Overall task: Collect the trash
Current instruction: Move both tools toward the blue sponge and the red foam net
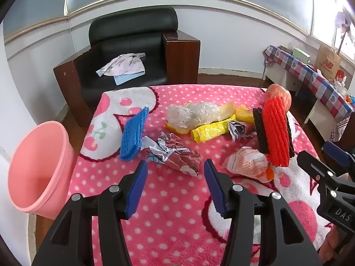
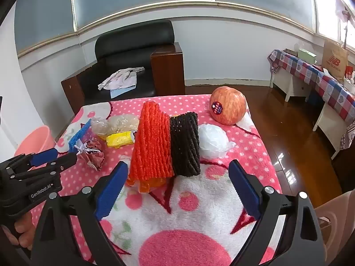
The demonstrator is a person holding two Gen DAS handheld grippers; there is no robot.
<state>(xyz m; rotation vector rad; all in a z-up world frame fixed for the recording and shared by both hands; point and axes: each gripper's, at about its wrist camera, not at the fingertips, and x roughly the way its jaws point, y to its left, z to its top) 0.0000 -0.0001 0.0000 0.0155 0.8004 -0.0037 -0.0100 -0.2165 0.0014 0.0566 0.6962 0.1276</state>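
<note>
Trash lies on a pink polka-dot blanket (image 1: 173, 204): a crumpled printed paper (image 1: 175, 153), blue foam net (image 1: 133, 133), clear plastic wrap (image 1: 193, 115), yellow wrapper (image 1: 210, 130), orange-white wrapper (image 1: 246, 164), red foam net (image 1: 276, 130) (image 2: 153, 146) and black foam net (image 2: 185, 144). My left gripper (image 1: 175, 168) is open, just short of the crumpled paper. My right gripper (image 2: 177, 173) is open, just short of the red and black nets. A white plastic ball (image 2: 212, 141) lies behind them.
A pink bin (image 1: 37, 170) stands off the table's left edge. An apple (image 2: 227, 105) sits at the far right corner. A black armchair (image 1: 131, 51) with cloths stands behind the table. A checked-cloth side table (image 1: 310, 75) is at the right.
</note>
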